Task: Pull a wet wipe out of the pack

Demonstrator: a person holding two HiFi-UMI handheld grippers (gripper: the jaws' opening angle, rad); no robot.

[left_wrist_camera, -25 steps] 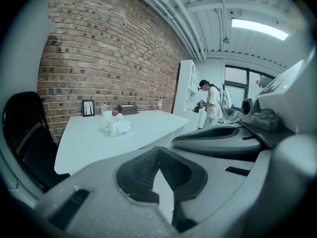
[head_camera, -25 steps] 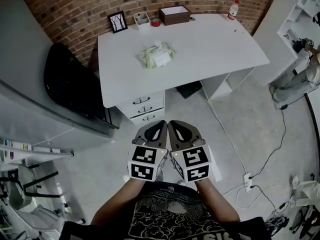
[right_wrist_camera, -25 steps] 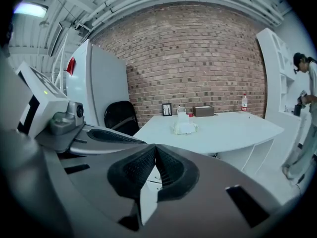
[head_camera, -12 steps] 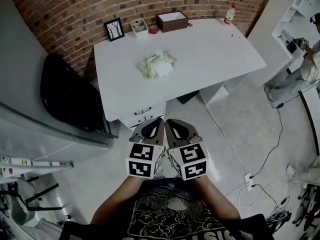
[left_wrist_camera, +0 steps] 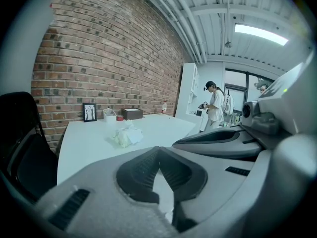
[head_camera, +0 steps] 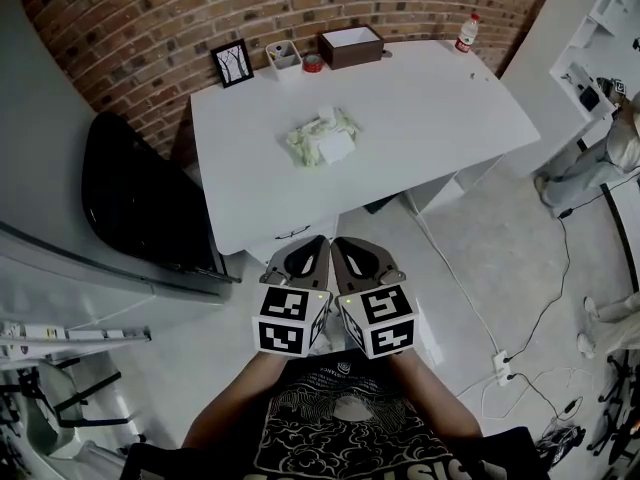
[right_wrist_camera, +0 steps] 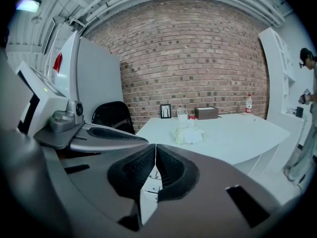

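Where the brick wall (head_camera: 150,8) runs, the white worktop (head_camera: 430,108) stands against it, with a black chair (head_camera: 140,193) just beside its left end. Left claw (head_camera: 318,244) and right claw (head_camera: 340,244) are side by side at the chest, well short of the worktop. Each is pressed together with nothing between. Wipe pack (head_camera: 322,138) lies mid-worktop, pale green with a white patch on top. Brown box (head_camera: 350,46), picture frame (head_camera: 232,63) and bottle (head_camera: 466,33) stand along the back edge.
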